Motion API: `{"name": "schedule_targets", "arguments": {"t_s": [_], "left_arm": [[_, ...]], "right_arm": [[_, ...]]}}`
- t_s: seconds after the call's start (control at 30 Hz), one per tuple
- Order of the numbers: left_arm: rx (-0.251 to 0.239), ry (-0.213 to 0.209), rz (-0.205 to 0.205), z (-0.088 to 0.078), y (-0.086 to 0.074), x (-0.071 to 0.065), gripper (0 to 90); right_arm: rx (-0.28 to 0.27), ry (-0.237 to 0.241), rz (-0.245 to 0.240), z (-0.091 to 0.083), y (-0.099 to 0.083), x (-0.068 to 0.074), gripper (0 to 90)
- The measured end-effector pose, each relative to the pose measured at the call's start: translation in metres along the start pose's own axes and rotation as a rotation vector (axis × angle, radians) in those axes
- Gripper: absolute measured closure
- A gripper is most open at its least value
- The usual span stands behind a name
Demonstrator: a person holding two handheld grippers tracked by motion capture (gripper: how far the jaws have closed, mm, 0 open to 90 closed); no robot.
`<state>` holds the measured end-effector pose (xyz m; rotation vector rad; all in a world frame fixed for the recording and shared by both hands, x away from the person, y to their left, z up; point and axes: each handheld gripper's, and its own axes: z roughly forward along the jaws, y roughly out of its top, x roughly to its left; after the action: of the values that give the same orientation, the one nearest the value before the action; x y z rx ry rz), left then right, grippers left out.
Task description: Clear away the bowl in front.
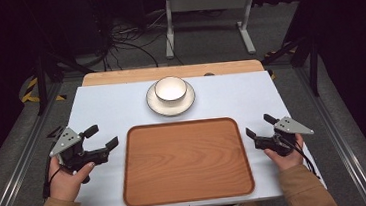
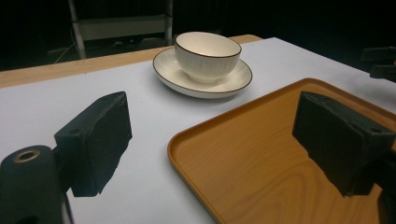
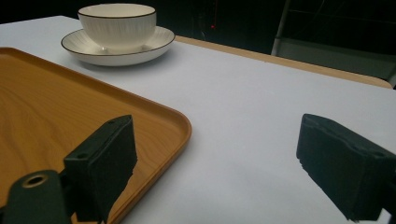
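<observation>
Both grippers sit idle at the flanks of the wooden tray [image 1: 186, 161], so this looks like the very start of the work, with nothing yet grasped. The left gripper [image 1: 101, 138] rests at about 9 o'clock of the tray, just off its left edge, its jaws spread wide and empty; the left gripper view shows them straddling the tray's near corner [image 2: 243, 154] and bare table [image 2: 93, 88]. The right gripper [image 1: 260, 126] mirrors it at about 3 o'clock, jaws likewise wide apart with nothing between them, one over the tray's rim and one over the white table top in the right gripper view. The things nearest to hand are the white bowl [image 1: 171, 89] and the saucer [image 1: 171, 106] it stands in, upright, at 12 o'clock of the tray, near its far edge but apart from it, on the table [image 1: 106, 109]. The tray itself is bare. My guess is that the bowl and saucer are meant for the tray, though that is only a reading of the layout. If so, the next move calls for one gripper to travel forward and inward toward 12 o'clock, keep its jaws open, and close either on the bowl's thin rim or on the saucer's lip, taking care that the bowl does not slide in the saucer.
</observation>
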<state>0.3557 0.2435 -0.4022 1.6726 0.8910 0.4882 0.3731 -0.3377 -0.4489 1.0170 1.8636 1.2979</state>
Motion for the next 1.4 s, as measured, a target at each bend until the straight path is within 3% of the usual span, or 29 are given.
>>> {"name": "schedule_targets", "arguments": {"t_s": [0.4, 0.8, 0.97, 1.13, 1.4], "left_arm": [[0.037, -0.041, 0.036, 0.029, 0.024, -0.001, 12.4], [0.062, -0.095, 0.020, 0.060, 0.043, -0.003, 13.0], [0.056, -0.099, 0.013, 0.072, 0.050, -0.001, 13.0], [0.054, -0.091, 0.037, 0.084, 0.057, -0.001, 12.5], [0.065, -0.121, 0.026, 0.101, 0.066, -0.001, 12.2]], "right_arm": [[0.005, -0.001, 0.004, 0.001, 0.000, 0.000, 12.4], [0.009, -0.006, 0.006, 0.001, -0.001, 0.000, 12.4], [0.008, -0.006, 0.004, 0.001, -0.001, 0.000, 12.4], [0.008, -0.006, 0.005, 0.001, -0.001, 0.000, 12.4], [0.009, -0.008, 0.005, 0.001, -0.001, 0.000, 12.5]]}}
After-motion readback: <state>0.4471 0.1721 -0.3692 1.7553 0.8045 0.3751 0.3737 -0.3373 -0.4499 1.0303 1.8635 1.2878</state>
